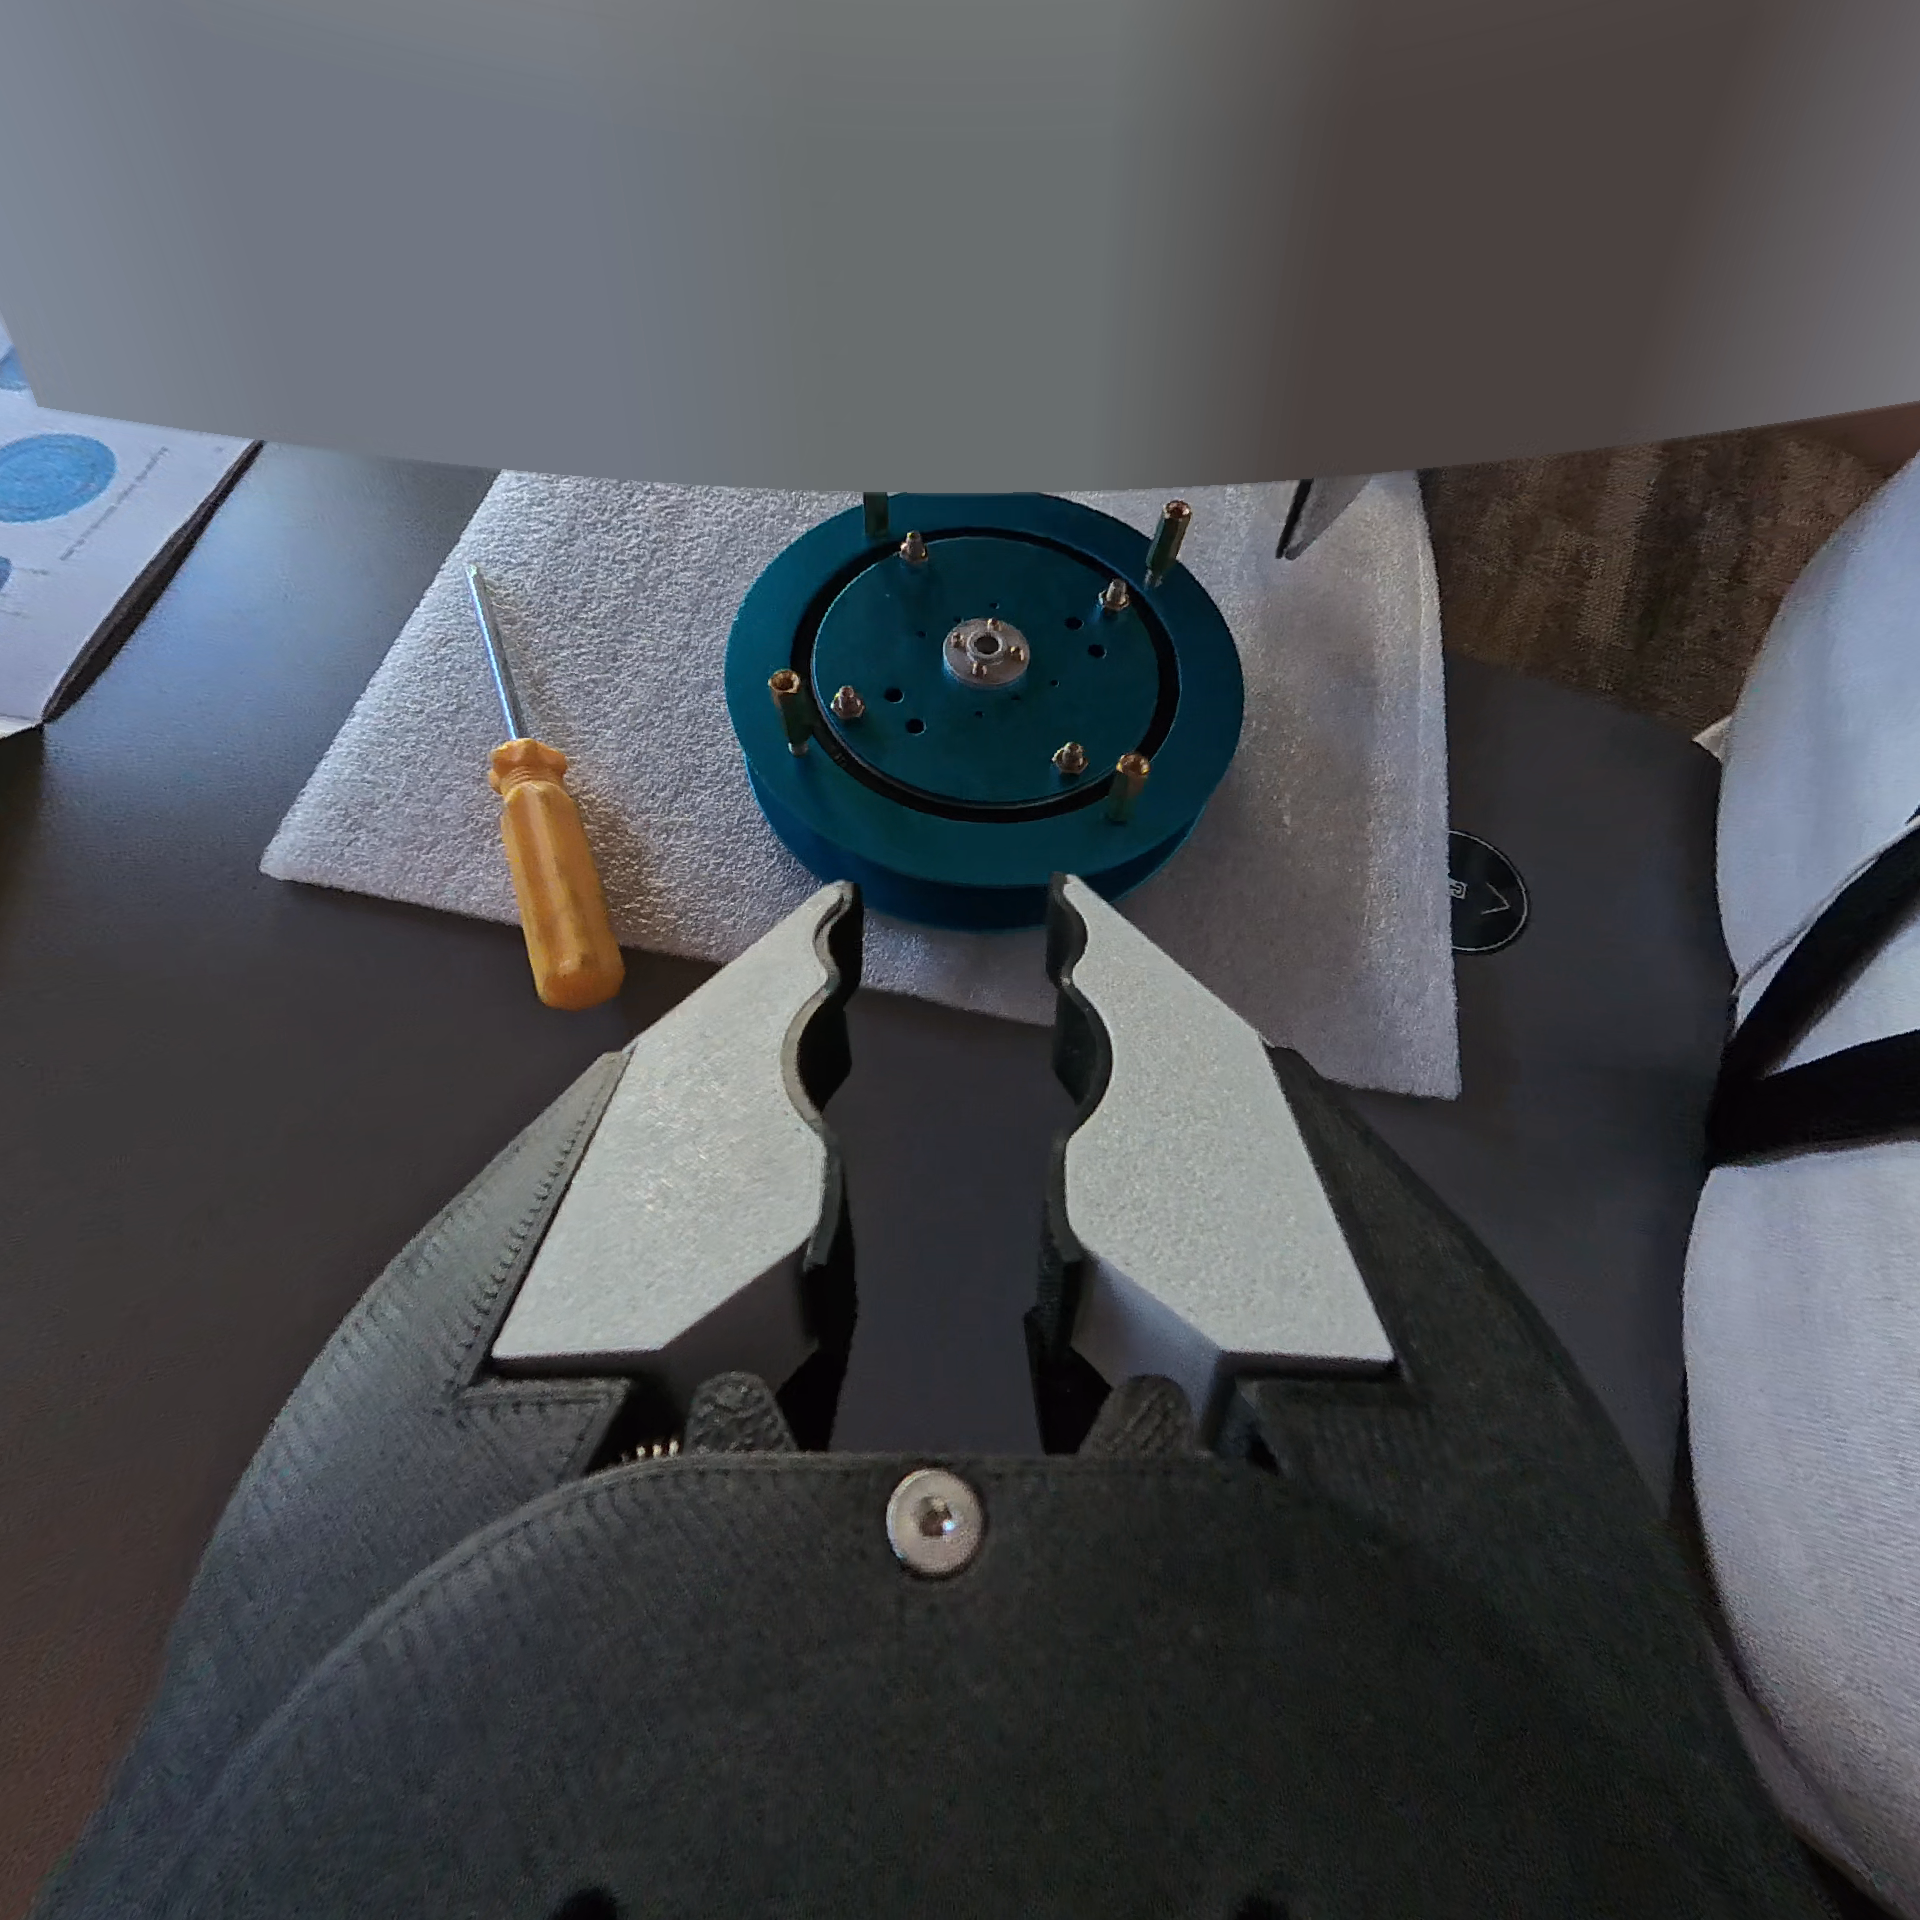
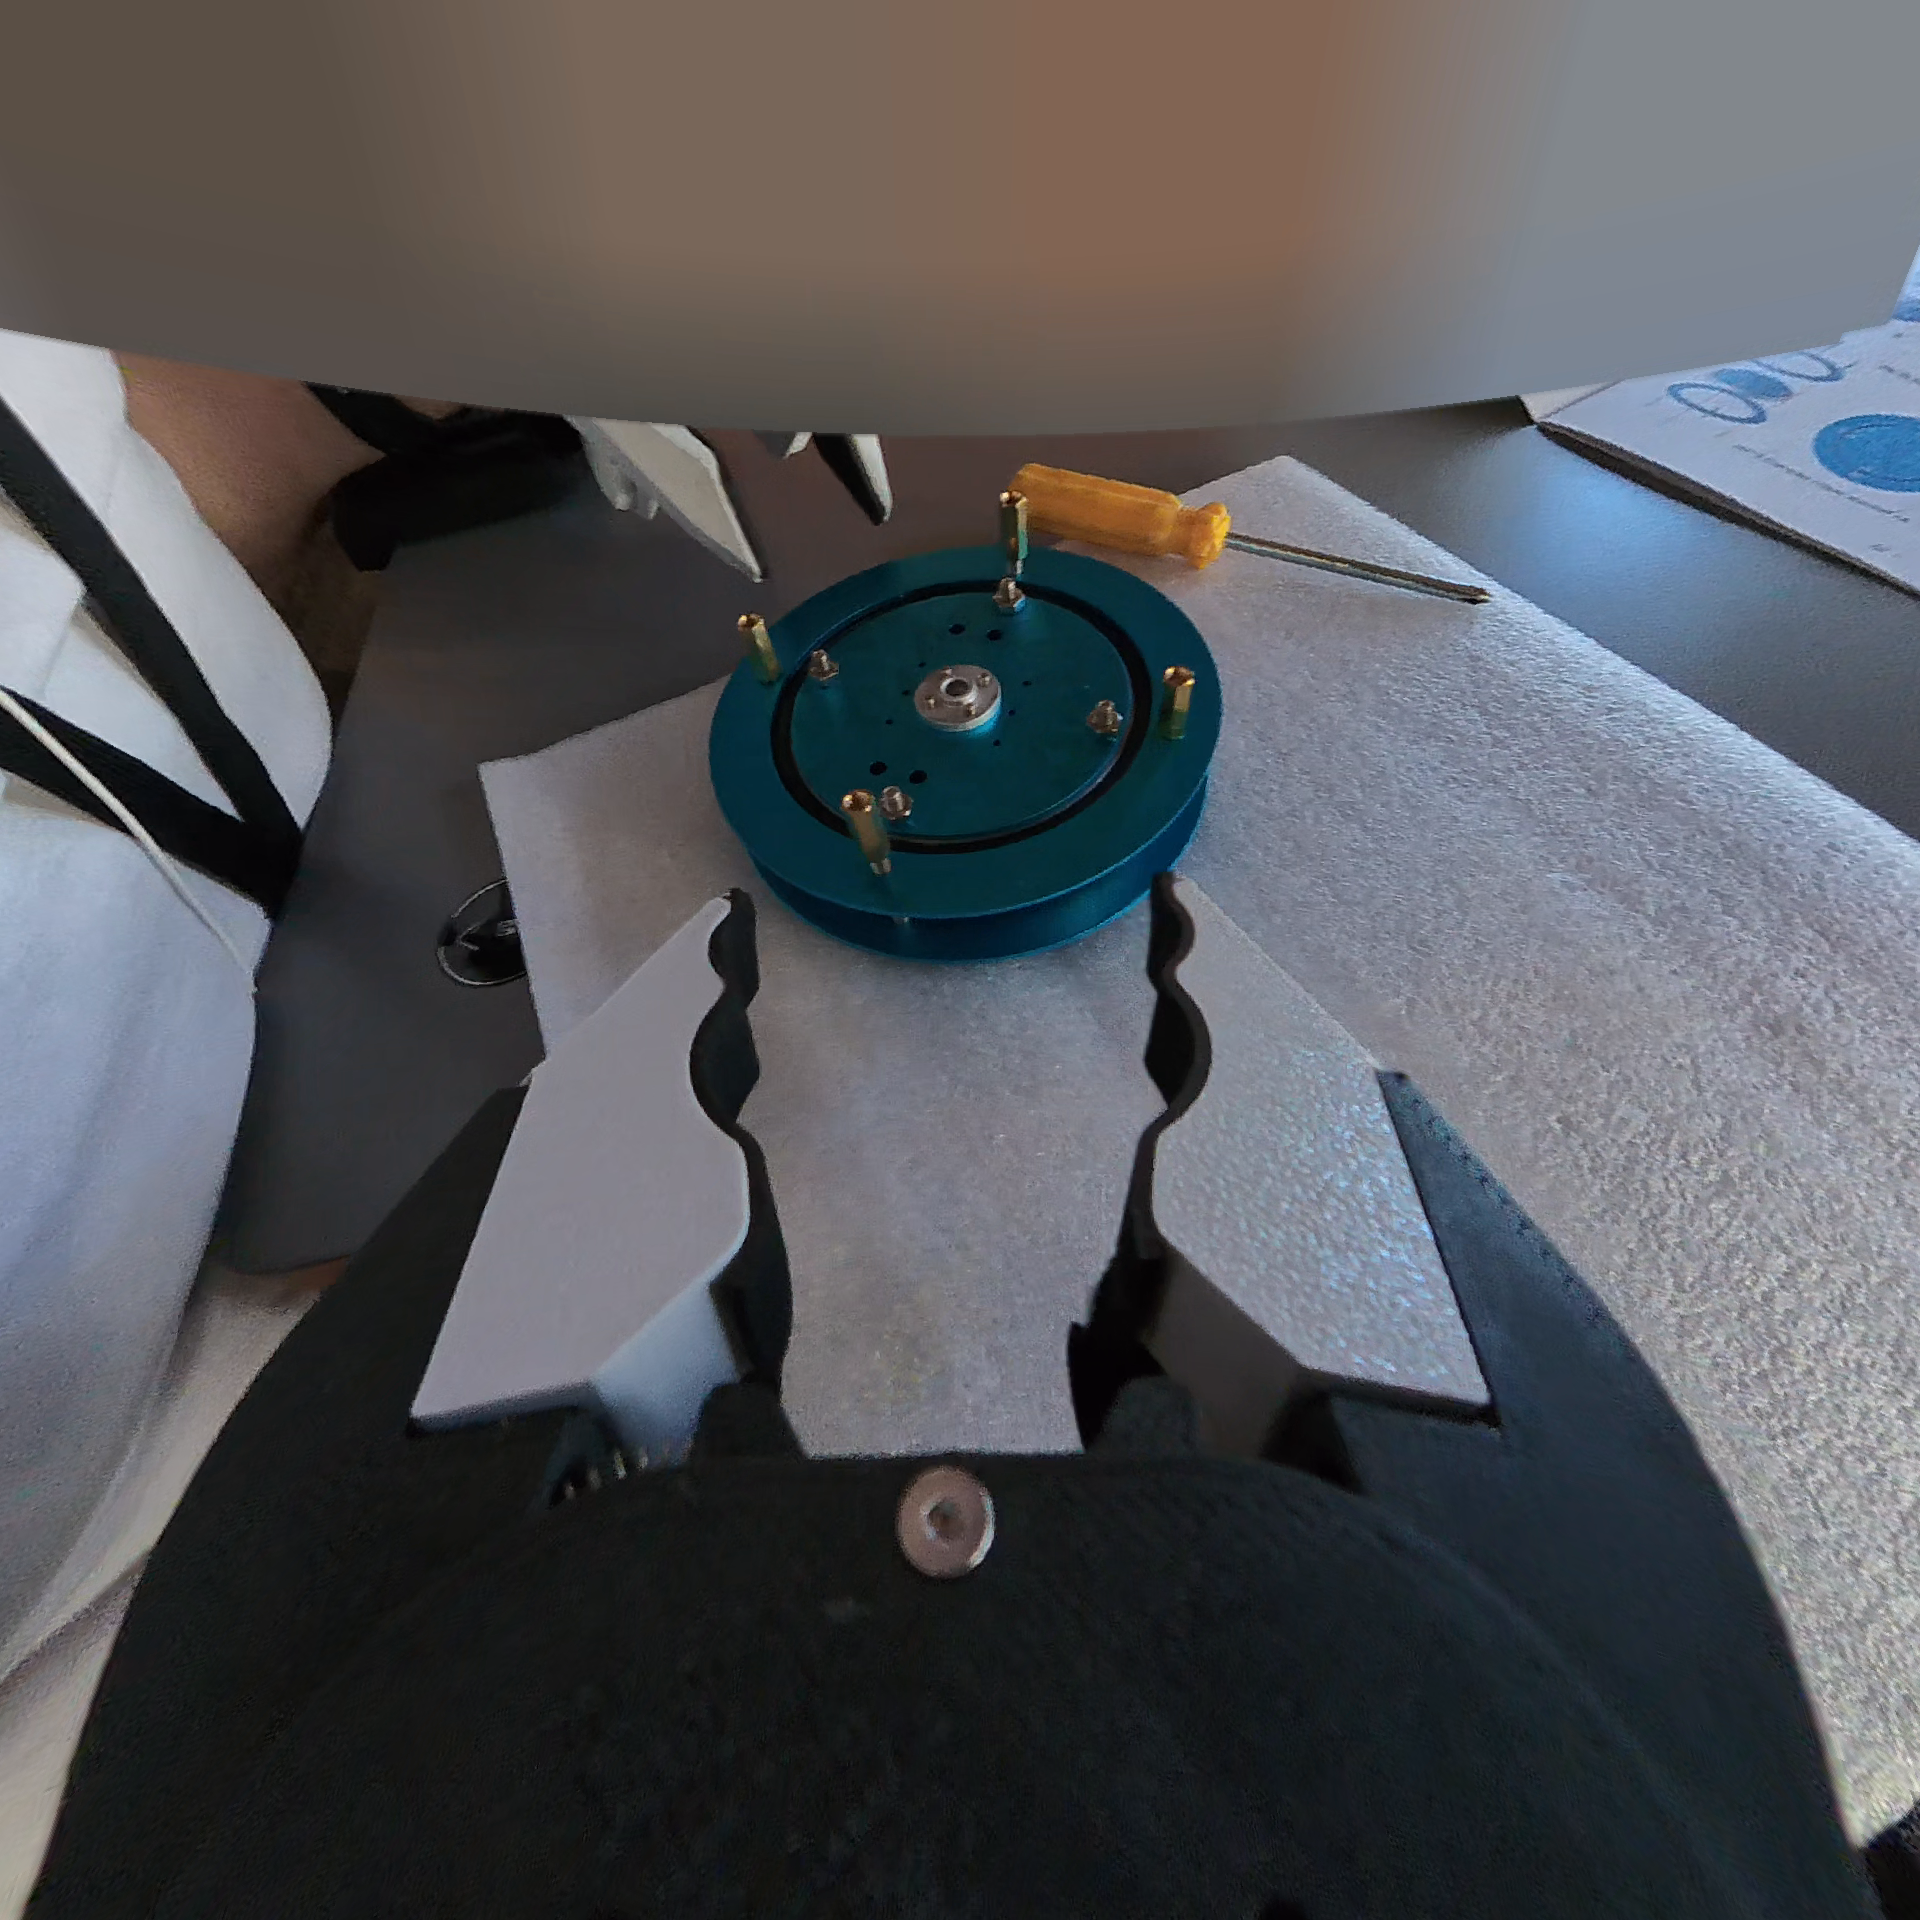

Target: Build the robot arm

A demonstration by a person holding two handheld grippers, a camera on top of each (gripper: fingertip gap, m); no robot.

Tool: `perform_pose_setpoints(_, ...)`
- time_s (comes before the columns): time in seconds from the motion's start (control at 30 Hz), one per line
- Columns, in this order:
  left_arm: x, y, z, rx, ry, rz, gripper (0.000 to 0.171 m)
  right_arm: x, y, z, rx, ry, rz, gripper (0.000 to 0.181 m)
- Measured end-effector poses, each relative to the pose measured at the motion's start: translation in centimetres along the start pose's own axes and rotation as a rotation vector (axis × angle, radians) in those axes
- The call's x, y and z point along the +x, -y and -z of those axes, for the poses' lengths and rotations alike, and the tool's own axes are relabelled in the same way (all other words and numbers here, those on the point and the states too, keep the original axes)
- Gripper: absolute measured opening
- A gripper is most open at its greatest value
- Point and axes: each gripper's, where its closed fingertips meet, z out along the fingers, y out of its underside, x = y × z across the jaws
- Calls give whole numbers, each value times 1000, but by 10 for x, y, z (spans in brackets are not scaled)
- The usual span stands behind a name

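left gripper (image 1: 954,894): jaws parted, holding nothing; tips poised just short of the near rim of the blue wheel (image 1: 985,707), over the edge of the foam sheet (image 1: 644,665).
right gripper (image 2: 945,904): jaws set wider, empty; fingertips flank the near rim of the same wheel without visible contact.
blue wheel, place: lies flat on the white foam sheet, which rests on a dark table (image 1: 208,1039); the two grippers face it from opposite sides.
blue wheel, build: outer ring and inner disc split by a black gap, a grooved edge, a small metal hub (image 1: 983,648) at centre, brass standoffs (image 1: 1130,781) upright around the ring.
handling, judged: looks rigid and metallic, likely moderately heavy for its size; smooth finish may slip under the pads.
hold point, judged: across the grooved outer rim, clear of the standoffs, which look slender and could bend or loosen.
screwdriver (image 1: 545,862): orange handle, lies beside the wheel, partly on the foam, untouched.
printed sheet (image 1: 73,520): at the table's far corner.
white garment (image 1: 1808,1143): a person's clothing, with black straps, at the side.
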Motion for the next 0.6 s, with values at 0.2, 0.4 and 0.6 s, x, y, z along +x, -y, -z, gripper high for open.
perform_pose_setpoints(0.2,7,5,1,26,24,-148,38,-1,-8,-10,-76,-69,182,98)
perform_pose_setpoints(0.4,5,12,13,60,131,-291,36,3,3,-10,-71,-179,405,88)
perform_pose_setpoints(0.6,25,2,9,-16,168,-473,55,-5,-5,-1,-136,-288,617,52)
